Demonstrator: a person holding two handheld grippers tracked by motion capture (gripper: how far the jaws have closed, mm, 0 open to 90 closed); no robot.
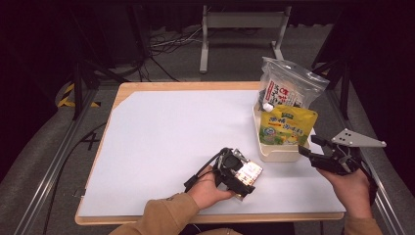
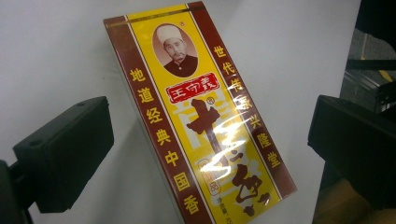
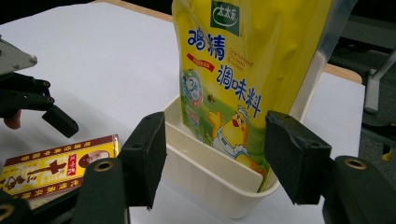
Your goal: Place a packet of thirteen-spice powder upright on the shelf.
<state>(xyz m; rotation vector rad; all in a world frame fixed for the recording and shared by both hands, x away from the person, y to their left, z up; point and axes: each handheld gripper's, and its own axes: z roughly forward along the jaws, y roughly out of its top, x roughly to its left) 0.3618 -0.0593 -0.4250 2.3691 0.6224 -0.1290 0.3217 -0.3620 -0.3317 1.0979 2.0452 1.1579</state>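
A yellow and dark red spice box [image 2: 201,126] with a portrait and Chinese print lies flat on the white table top [image 1: 166,142]. My left gripper [image 2: 210,151] hovers over it, open, one jaw on each side and neither touching the box. In the high view the box [image 1: 251,170] sits near the front edge under the left gripper [image 1: 241,172]. My right gripper [image 1: 309,145] stands open beside the cream bin [image 1: 274,152]. Its own view looks between the open right gripper [image 3: 222,158] at a yellow chicken-seasoning pouch [image 3: 243,70] upright in the bin [image 3: 210,179].
A clear bag with a white and red label [image 1: 286,88] stands in the bin behind the yellow pouch [image 1: 286,125]. The table's wooden right edge [image 3: 343,72] lies just past the bin. A grey frame [image 1: 242,24] and cables are on the floor beyond.
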